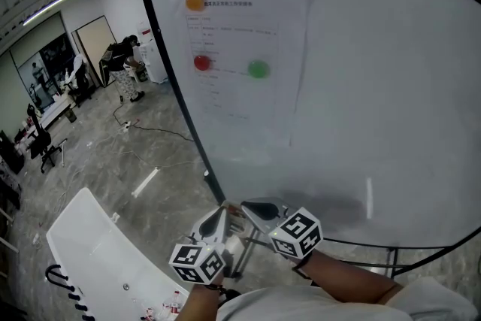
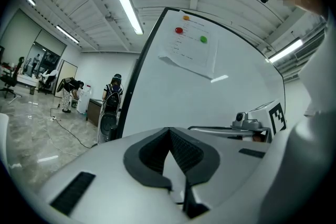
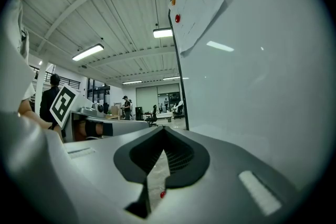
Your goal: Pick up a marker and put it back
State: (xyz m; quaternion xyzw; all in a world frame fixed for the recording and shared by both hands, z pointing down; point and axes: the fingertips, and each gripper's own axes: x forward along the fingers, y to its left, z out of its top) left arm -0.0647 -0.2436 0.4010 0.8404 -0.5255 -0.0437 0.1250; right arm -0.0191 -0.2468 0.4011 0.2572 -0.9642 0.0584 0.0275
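Note:
No marker shows in any view. A large whiteboard (image 1: 361, 101) stands in front of me, with a paper sheet (image 1: 248, 49) held on it by an orange magnet (image 1: 195, 1), a red one (image 1: 201, 62) and a green one (image 1: 258, 69). Both grippers sit side by side at the board's lower left edge, pointing level. My left gripper (image 1: 222, 208) (image 2: 169, 129) has its jaws together with nothing between them. My right gripper (image 1: 249, 207) (image 3: 163, 128) is shut too and holds nothing. Each one shows at the edge of the other's view.
A long white table (image 1: 98, 252) stands low at the left on the grey floor. A person (image 1: 128, 71) bends over by a dark cart far back, and a cable (image 1: 150, 130) runs across the floor. The board's dark stand (image 1: 391, 259) runs under its lower edge.

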